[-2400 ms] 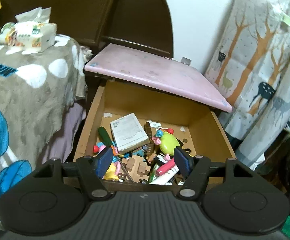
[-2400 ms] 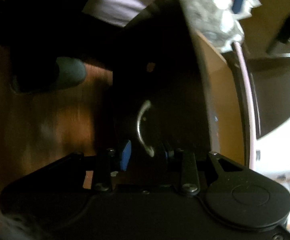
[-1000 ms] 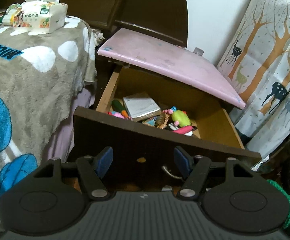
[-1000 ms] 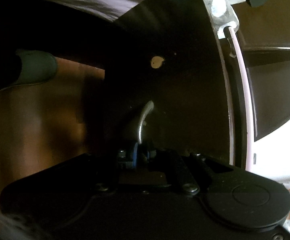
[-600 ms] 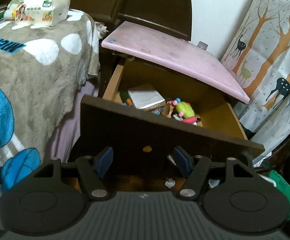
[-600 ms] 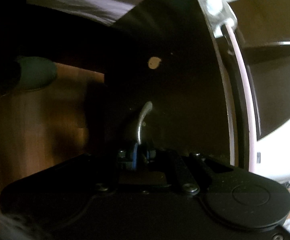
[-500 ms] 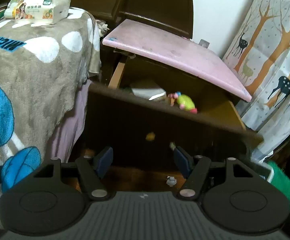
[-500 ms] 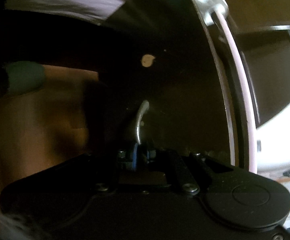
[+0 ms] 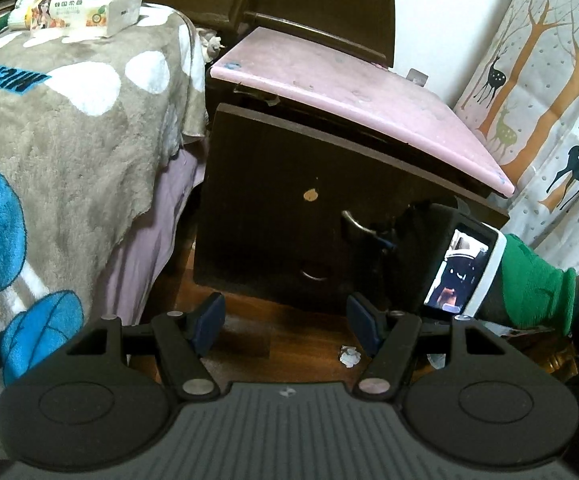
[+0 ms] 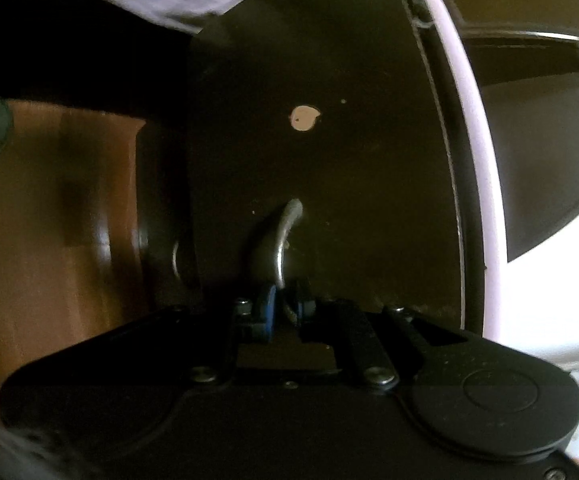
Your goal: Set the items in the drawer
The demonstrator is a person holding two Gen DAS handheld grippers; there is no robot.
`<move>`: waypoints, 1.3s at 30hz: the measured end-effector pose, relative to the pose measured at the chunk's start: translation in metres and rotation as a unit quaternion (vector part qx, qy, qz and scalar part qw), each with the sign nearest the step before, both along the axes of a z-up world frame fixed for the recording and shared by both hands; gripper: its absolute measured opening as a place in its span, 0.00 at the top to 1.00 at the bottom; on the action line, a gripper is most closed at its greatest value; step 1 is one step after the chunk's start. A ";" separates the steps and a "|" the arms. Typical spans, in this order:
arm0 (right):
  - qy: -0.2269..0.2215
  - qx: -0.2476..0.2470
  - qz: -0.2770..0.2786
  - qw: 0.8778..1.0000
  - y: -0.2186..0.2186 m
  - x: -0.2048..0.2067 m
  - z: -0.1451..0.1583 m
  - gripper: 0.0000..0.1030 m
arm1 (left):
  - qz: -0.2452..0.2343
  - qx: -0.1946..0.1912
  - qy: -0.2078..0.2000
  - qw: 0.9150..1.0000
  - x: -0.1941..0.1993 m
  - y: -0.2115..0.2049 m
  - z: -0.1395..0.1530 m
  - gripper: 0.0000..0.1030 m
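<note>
The dark brown drawer front (image 9: 289, 184) sits flush in the nightstand under the pink top (image 9: 353, 84); its contents are hidden. My right gripper (image 10: 283, 312) is shut on the curved metal drawer handle (image 10: 281, 236); it also shows in the left wrist view (image 9: 385, 236), at the handle (image 9: 355, 222). My left gripper (image 9: 287, 322) is open and empty, held back from the drawer above the wooden floor.
A bed with a grey cartoon blanket (image 9: 57, 128) and a tissue pack (image 9: 85, 4) stands to the left. A deer-print curtain (image 9: 545, 92) hangs at right. A lower drawer handle (image 9: 315, 276) and a paper scrap (image 9: 349, 356) on the floor are in view.
The drawer has slid from open to shut, hiding the toys and box inside. My right gripper closed on the handle and moved in with it. The left gripper pulled back.
</note>
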State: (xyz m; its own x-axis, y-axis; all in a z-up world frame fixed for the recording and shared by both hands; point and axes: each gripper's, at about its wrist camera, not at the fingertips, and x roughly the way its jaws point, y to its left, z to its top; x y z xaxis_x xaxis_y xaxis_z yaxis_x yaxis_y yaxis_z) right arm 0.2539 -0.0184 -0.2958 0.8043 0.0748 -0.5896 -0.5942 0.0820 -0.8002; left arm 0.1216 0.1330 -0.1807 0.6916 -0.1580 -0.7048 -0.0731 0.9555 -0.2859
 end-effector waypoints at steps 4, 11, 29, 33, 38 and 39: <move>0.000 -0.001 0.005 1.000 0.003 0.005 -0.003 0.97 | -0.002 0.000 0.003 1.000 0.001 -0.001 -0.001 0.36; 0.006 -0.005 -0.013 1.000 0.006 0.035 -0.007 0.98 | -0.003 0.001 0.006 1.000 0.002 -0.002 -0.002 0.36; 0.168 0.151 -0.222 0.948 -0.018 0.033 0.019 0.17 | -0.008 0.019 0.003 1.000 0.002 -0.010 0.001 0.36; 0.252 0.247 -0.321 0.879 -0.056 0.007 0.035 0.14 | -0.012 0.028 0.001 1.000 0.000 -0.016 0.003 0.36; 0.276 0.335 -0.404 0.805 -0.099 -0.042 0.062 0.12 | -0.018 0.041 -0.003 0.999 -0.002 -0.024 0.005 0.35; 0.276 0.348 -0.414 0.794 -0.105 -0.052 0.068 0.11 | -0.020 0.043 -0.003 0.999 -0.002 -0.026 0.005 0.35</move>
State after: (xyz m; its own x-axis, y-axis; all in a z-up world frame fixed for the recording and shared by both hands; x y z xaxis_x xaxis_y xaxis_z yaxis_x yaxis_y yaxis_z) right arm 0.2019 -0.1235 -0.2280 0.3804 0.1183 -0.9172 -0.3505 0.9363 -0.0246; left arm 0.1193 0.1073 -0.1754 0.6909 -0.1240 -0.7122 -0.0334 0.9787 -0.2028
